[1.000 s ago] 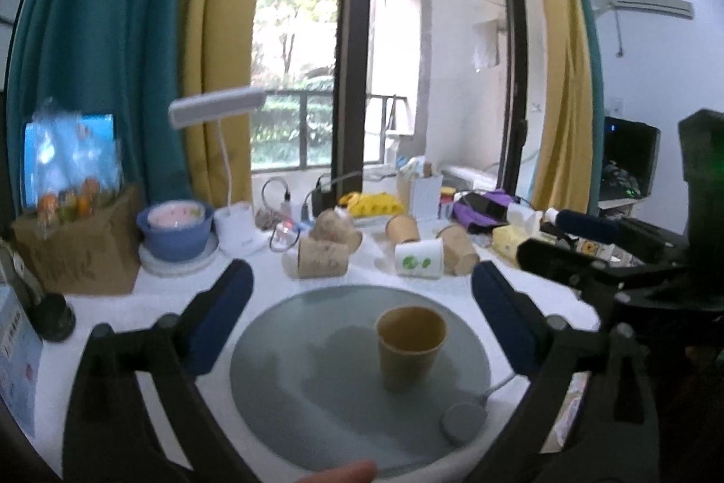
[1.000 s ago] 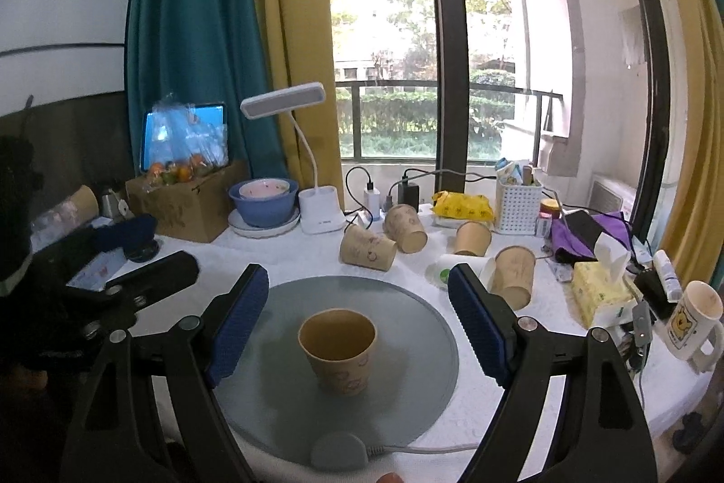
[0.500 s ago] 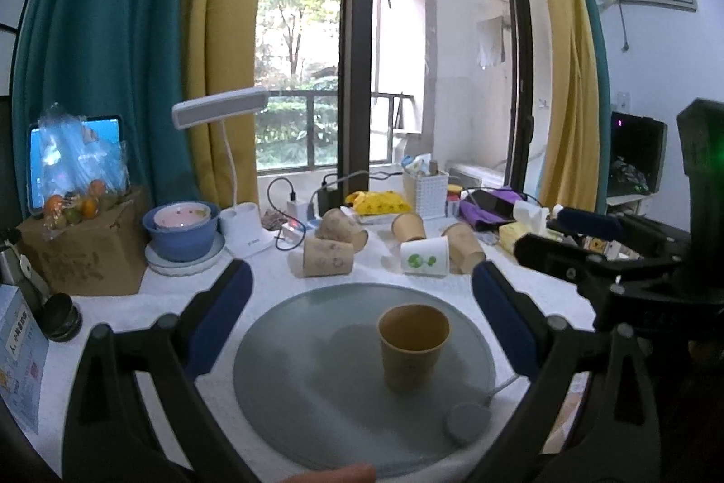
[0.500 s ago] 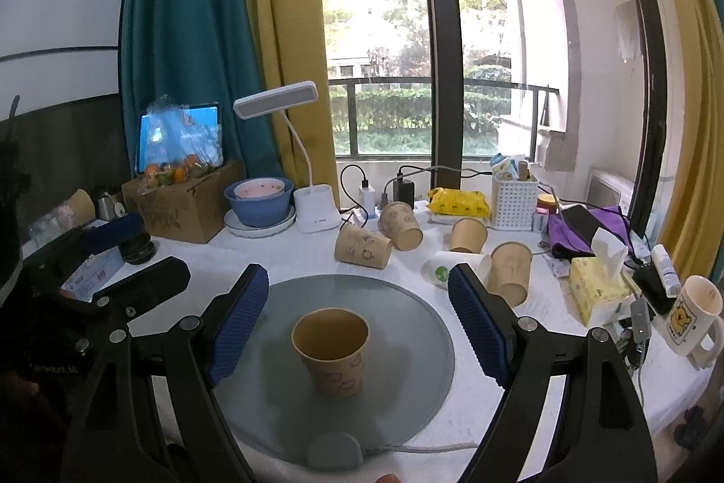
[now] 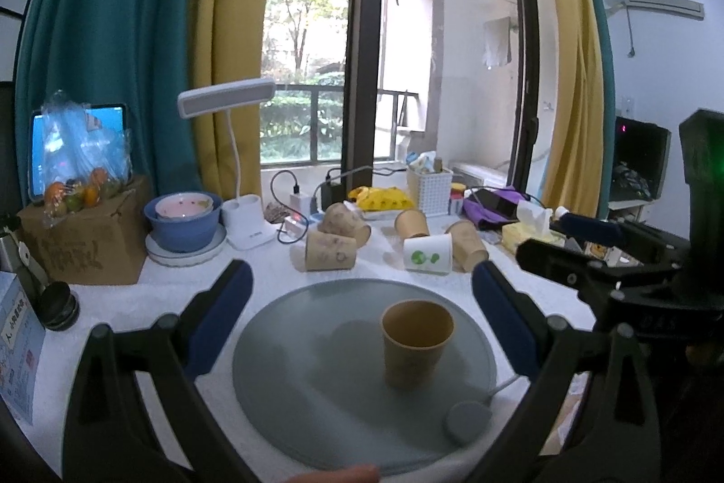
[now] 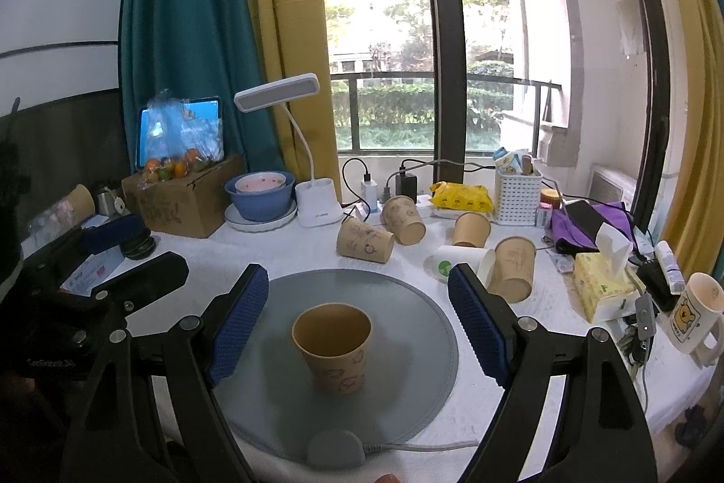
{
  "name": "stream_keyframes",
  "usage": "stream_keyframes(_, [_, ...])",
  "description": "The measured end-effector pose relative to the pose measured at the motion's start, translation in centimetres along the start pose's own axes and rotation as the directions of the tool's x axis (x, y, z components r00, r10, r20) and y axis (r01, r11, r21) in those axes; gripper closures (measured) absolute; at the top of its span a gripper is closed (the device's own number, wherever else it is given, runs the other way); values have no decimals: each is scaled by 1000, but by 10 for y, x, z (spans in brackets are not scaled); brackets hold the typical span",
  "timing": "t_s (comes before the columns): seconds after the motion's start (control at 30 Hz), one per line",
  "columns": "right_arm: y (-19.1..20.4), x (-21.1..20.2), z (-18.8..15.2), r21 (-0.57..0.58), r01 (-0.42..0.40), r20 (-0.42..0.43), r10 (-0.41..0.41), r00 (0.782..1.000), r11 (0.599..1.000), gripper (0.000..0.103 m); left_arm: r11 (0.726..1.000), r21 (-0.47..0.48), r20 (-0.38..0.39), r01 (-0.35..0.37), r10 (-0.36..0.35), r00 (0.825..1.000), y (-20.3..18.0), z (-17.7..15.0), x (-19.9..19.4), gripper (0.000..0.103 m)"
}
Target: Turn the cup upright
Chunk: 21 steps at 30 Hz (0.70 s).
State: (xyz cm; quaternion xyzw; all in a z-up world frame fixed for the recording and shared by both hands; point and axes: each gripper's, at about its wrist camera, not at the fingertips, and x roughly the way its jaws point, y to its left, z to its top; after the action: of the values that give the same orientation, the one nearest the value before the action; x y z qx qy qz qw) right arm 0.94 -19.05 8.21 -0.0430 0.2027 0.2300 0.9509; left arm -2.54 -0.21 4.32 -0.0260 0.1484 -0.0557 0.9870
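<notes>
A brown paper cup (image 5: 415,342) stands upright, mouth up, on a round grey mat (image 5: 316,370); it shows in the right wrist view too (image 6: 334,347), on the same mat (image 6: 407,329). My left gripper (image 5: 359,320) is open and empty, held back from the cup with the fingers wide on either side. My right gripper (image 6: 357,320) is open and empty in the same way. The right gripper appears at the right of the left wrist view (image 5: 602,256), and the left gripper at the left of the right wrist view (image 6: 117,252).
Several paper cups (image 6: 364,242) lie or stand behind the mat, with a white cup (image 6: 461,263) on its side. A desk lamp (image 6: 316,207), blue bowl (image 6: 260,195), cardboard box (image 6: 181,202), tissue box (image 6: 602,288), mug (image 6: 697,306) and basket (image 6: 518,195) crowd the table.
Both grippers have drawn back and risen slightly, so the view tilts up a little. The cup has stayed upright in place on the mat.
</notes>
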Motion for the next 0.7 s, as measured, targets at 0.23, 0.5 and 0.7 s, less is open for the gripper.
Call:
stream_keyframes(0.23, [-1,2,-1,8,0,0,0,1000,1000,19,1000,-3,1,-1,1,1000,0,-2,-1,5])
stream_keyframes(0.5, [-2,2,-1,10,1,2,-1,1000,1000,19,1000,-3,0,0,0,1000,0,-2,-1,5])
stream_keyframes(0.7, [-5,3,-4,13,5,5,-5,1000,1000,19,1000,-5,0,0,0,1000,1,-2,-1,5])
